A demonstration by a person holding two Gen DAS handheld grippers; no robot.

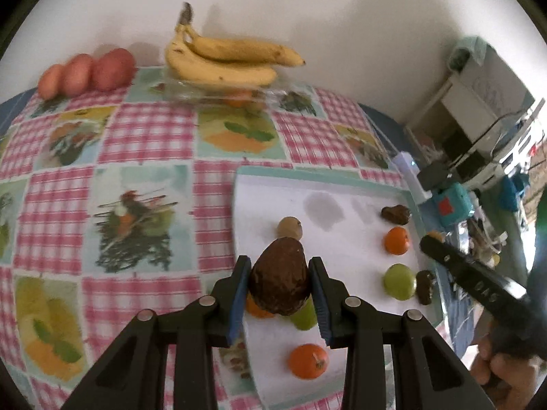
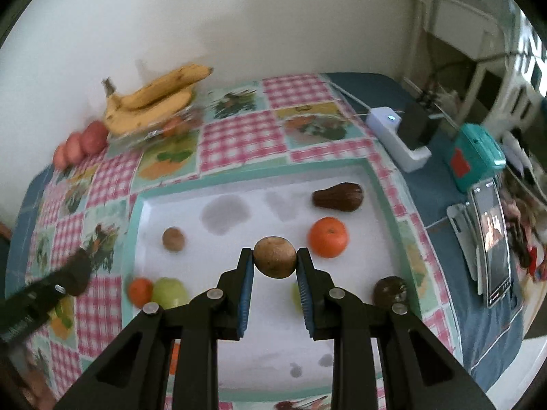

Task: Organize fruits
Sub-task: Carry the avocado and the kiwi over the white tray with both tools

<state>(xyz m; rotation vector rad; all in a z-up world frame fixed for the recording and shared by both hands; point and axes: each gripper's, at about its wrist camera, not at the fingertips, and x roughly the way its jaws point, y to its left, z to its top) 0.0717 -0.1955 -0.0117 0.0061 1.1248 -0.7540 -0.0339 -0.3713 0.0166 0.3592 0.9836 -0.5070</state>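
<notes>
My left gripper (image 1: 280, 273) is shut on a dark brown avocado (image 1: 281, 278) and holds it above the left part of the white tray (image 1: 342, 201). My right gripper (image 2: 275, 259) is shut on a round tan fruit (image 2: 274, 257) above the middle of the tray (image 2: 239, 358). On the tray lie oranges (image 2: 327, 236), green fruits (image 2: 169, 292), a small brown fruit (image 2: 173, 239) and dark brown fruits (image 2: 338, 196). The left gripper shows in the right wrist view at the left edge (image 2: 73, 275).
Bananas (image 1: 222, 58) sit on a clear dish by the wall, with red-orange fruits (image 1: 85, 73) to their left. A white device (image 2: 398, 135), a teal box (image 2: 475, 153) and a phone on a stand (image 2: 492, 239) are right of the tray. The checked tablecloth (image 1: 136, 136) covers the table.
</notes>
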